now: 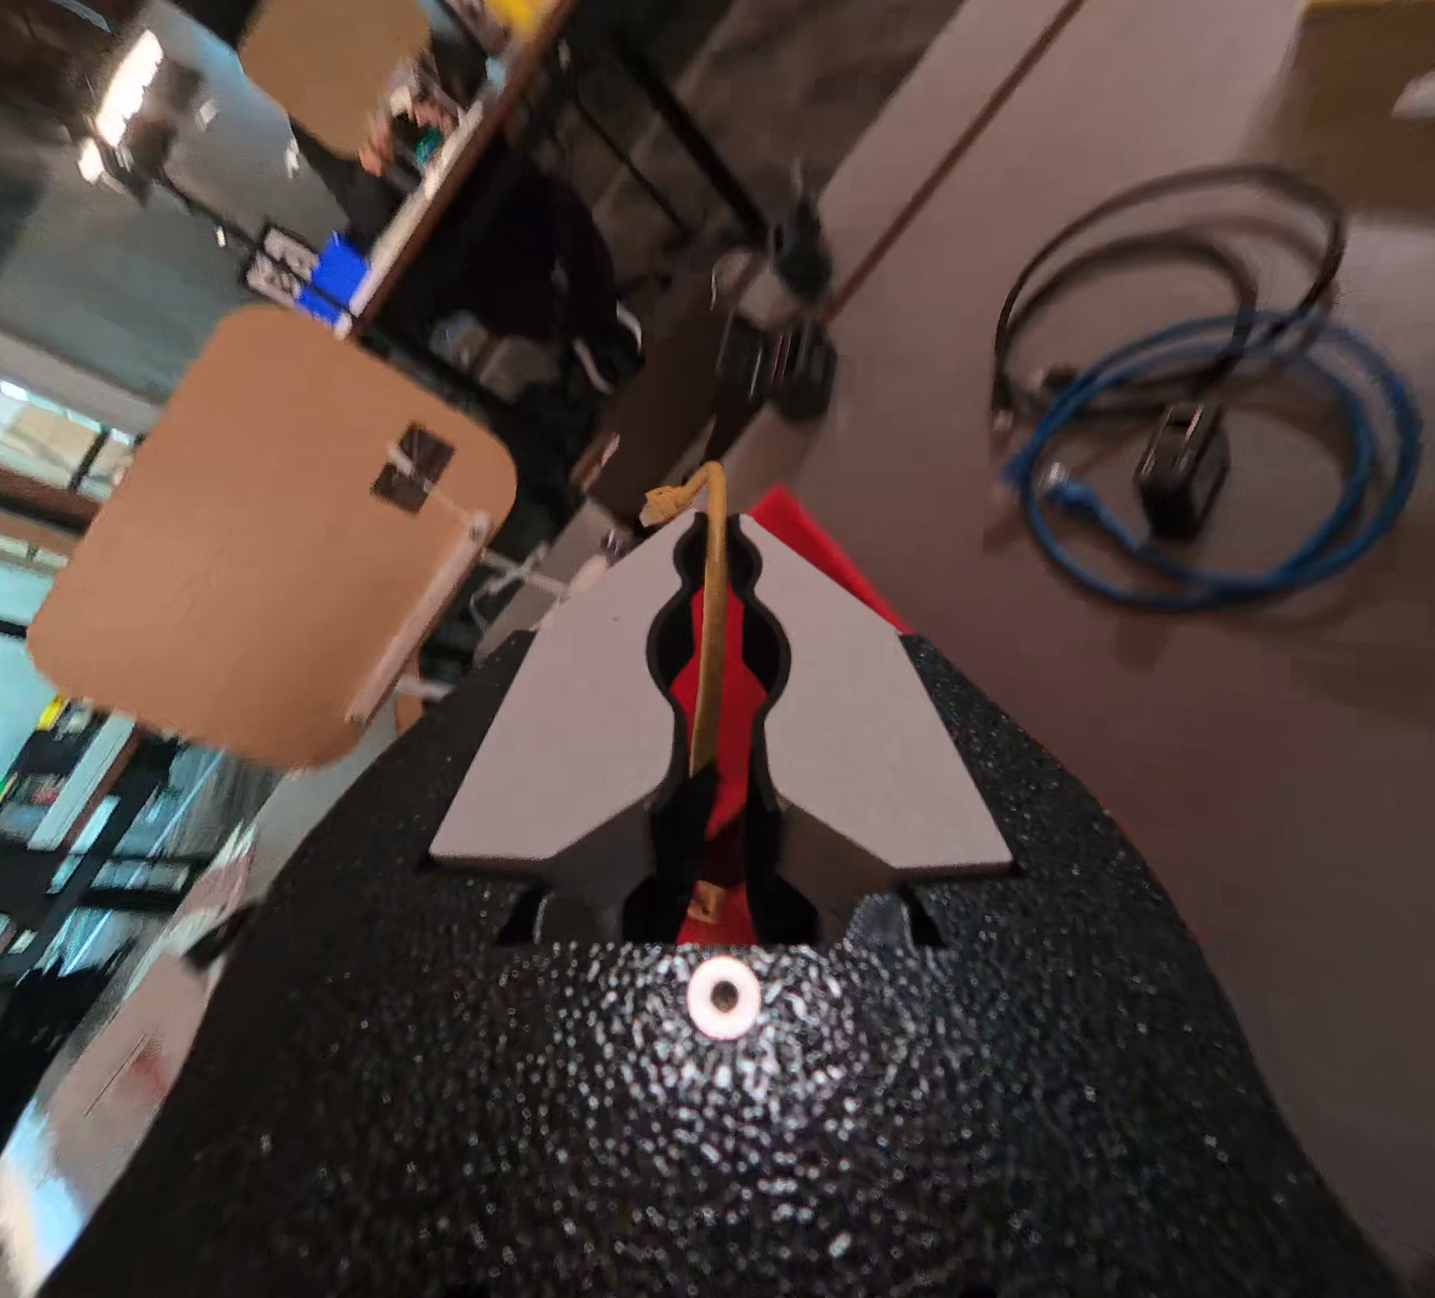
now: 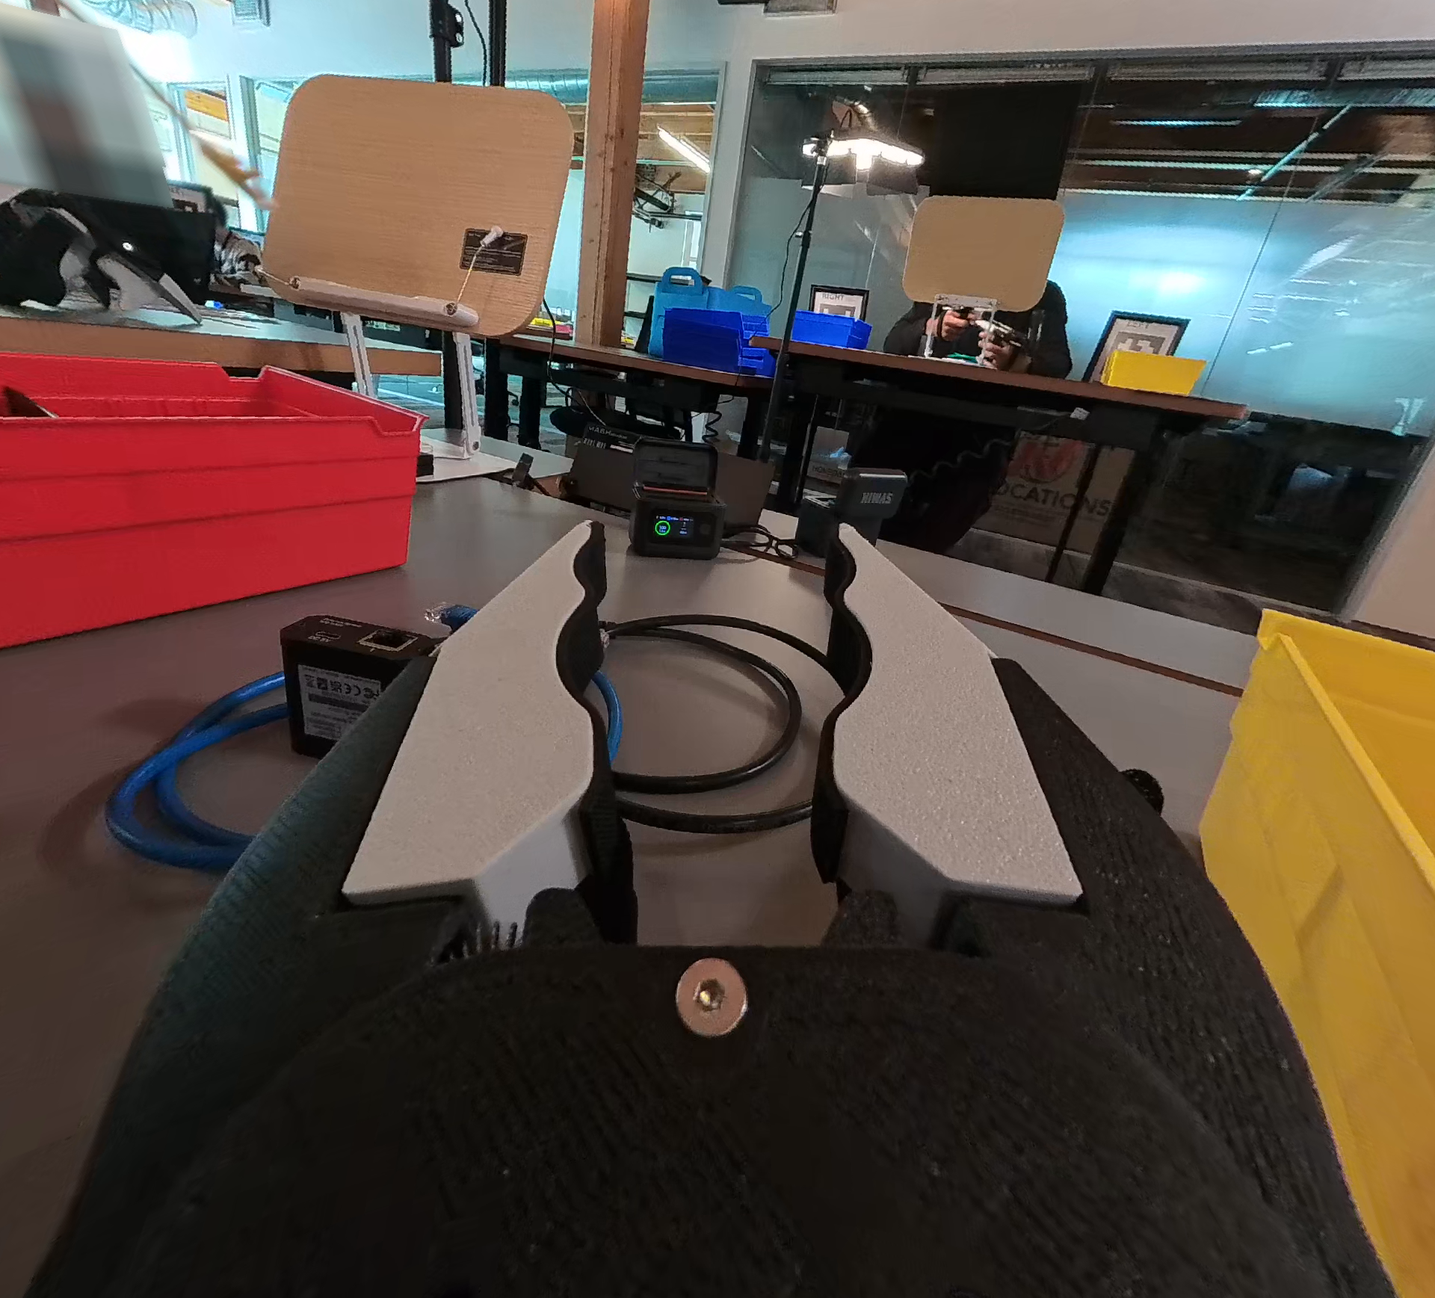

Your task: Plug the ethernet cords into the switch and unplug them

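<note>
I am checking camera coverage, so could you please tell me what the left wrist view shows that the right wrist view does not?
Only the left wrist view shows the yellow cord clamped in the left tool. Only the right wrist view shows the yellow bin and the open, empty right tool. Both show the blue cord, black cord and switch.

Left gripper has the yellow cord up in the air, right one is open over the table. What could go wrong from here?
1. The left gripper pinches the thin yellow ethernet cord behind its drooping plug, so aiming could be sloppy.
2. The small black switch box sits loose on the grey table; it may slide unless the open right gripper steadies it.
3. The coiled blue cable beside it could snag.
</note>
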`<state>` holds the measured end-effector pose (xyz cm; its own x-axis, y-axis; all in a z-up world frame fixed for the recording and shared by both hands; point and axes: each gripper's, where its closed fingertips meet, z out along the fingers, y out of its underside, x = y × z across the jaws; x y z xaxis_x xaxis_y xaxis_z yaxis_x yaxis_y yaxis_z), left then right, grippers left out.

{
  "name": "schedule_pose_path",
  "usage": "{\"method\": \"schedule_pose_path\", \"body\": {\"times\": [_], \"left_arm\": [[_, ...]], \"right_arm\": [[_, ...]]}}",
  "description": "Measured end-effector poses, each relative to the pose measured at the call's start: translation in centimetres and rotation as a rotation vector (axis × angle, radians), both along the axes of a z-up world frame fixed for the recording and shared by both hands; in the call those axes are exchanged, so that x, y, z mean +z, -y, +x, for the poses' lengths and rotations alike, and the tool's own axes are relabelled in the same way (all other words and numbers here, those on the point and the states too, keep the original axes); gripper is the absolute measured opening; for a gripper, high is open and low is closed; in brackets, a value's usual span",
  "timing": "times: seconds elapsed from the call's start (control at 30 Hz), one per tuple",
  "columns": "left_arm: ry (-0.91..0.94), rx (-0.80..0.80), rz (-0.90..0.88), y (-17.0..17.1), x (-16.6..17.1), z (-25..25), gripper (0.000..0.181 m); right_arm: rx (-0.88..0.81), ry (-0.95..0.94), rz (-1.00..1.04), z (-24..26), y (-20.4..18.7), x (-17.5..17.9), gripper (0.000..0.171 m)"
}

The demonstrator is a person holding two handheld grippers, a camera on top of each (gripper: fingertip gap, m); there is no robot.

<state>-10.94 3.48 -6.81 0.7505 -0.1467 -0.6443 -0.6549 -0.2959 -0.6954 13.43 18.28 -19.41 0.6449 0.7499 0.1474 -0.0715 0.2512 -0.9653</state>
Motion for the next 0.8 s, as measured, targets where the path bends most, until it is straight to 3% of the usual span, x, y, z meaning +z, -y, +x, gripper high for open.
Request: {"method": "schedule_pose_path", "body": {"times": [0.03,0.17,0.33,0.63,0.8], "left_arm": [[0.024,-0.037,0.032,-1.2,0.3,1.6,0.003],[0.100,-0.162,0.082,-7.0,-0.4,7.6,0.003],[0.210,-0.183,0.009,-14.4,-4.6,12.2,0.003],[0.104,-0.238,0.093,-21.7,-8.0,16.2,0.003],[0.070,-0.421,0.097,-23.3,-8.4,20.7,0.003]], "right_arm": [[-0.001,0.002,0.000,0.0,0.0,0.0,0.056],[-0.012,0.011,0.004,0.0,-0.2,-0.2,0.056],[-0.020,0.027,0.004,-0.1,-0.3,-0.4,0.056],[-0.013,0.035,0.020,-0.4,-0.3,-0.4,0.056],[-0.024,0.034,0.026,-0.2,-0.3,-0.3,0.056]]}}
